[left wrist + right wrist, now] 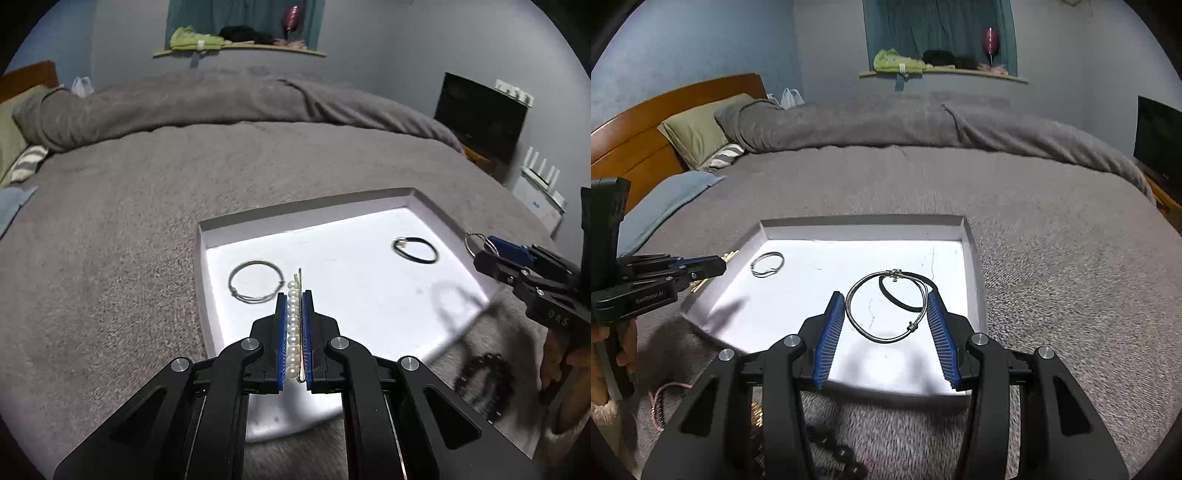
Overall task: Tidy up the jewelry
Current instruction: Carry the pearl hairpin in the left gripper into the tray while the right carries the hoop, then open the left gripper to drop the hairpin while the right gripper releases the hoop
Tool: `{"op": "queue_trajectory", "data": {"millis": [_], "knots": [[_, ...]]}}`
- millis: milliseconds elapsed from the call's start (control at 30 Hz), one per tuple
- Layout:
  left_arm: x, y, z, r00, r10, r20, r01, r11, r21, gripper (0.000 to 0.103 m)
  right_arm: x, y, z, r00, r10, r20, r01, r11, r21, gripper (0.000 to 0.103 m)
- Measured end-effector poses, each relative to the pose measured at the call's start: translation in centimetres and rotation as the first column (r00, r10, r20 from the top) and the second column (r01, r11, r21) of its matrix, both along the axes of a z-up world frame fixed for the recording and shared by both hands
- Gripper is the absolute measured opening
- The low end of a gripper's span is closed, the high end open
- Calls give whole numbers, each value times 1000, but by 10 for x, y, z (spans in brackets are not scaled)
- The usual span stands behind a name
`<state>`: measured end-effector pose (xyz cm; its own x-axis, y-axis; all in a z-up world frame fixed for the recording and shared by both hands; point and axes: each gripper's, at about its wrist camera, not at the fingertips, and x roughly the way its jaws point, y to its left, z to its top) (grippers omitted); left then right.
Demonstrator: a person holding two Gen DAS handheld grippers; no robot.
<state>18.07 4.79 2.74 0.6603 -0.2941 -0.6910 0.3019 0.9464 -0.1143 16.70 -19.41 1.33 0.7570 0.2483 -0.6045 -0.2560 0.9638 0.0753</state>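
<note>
Jewelry: pearl hair clip (293, 328), clamped lengthwise between the pads of the left gripper (294, 301), above the tray's (207, 236) near-left part. Silver wire bangle (886, 306) gripped across its width by the right gripper (886, 301), over the tray's right side. Second silver bangle (255, 281) lies at the tray's left edge; black band (415, 250) toward its far-right corner. Tray rests on grey bedspread (110, 240).

Home bedroom; bed (923, 177), pillow (698, 129), headboard (639, 122).

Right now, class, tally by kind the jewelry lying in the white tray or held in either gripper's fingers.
Silver wire bangles: 2
Black band: 1
Pearl hairpin: 1
Total: 4
</note>
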Motion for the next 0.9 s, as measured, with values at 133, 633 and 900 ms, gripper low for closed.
{"op": "queue_trajectory", "data": {"millis": [133,633,900], "knots": [[10,2,-9,1000,8,-20,-8,1000,8,9,14,2,-11,999,5,-46,-6,1000,-26,46],[21,-2,-36,996,-10,-87,15,998,58,9,29,16,-37,991,16,-132,-33,992,-126,46],[21,-6,-37,997,-9,-75,15,996,82,13,28,15,-38,992,18,-124,-33,992,-122,47]]}}
